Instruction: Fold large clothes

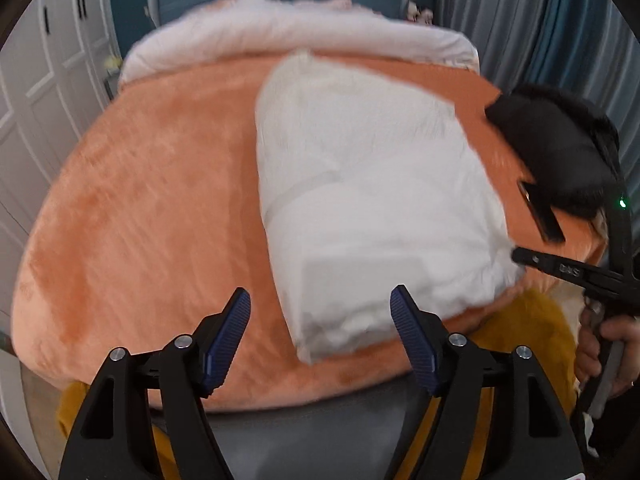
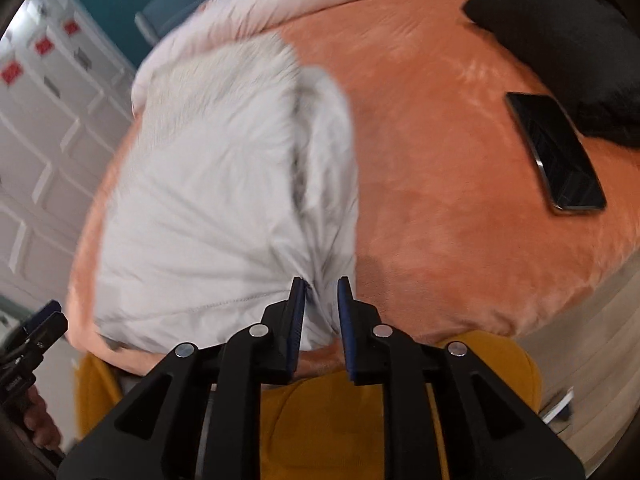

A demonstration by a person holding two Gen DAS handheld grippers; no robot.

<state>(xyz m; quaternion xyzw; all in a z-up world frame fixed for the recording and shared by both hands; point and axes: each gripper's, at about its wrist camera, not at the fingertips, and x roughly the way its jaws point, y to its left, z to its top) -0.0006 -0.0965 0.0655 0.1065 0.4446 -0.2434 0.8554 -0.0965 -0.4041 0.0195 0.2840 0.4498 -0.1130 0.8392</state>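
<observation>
The white padded garment lies right of centre in the left wrist view, on the orange plush blanket that covers the bed, and it already reads as a compact, roughly rectangular bundle, so I judge most of the folding done; what seems left is a last tuck or smoothing at the near edge. My left tool hangs at the bottom of that frame with its jaws wide apart and nothing between them, its right finger just over the garment's near corner. My right tool sits at bottom centre of the right wrist view, jaws narrow, with a pinch of the garment's near edge between them; through the blur I cannot tell whether the pads actually press the cloth. A dark phone lies on the blanket at the right, well apart from the garment, and a black garment sits in the upper right corner. A pale pink quilt runs across the top, white panelled wardrobe doors stand at the left, and grey-blue curtains hang upper right.
</observation>
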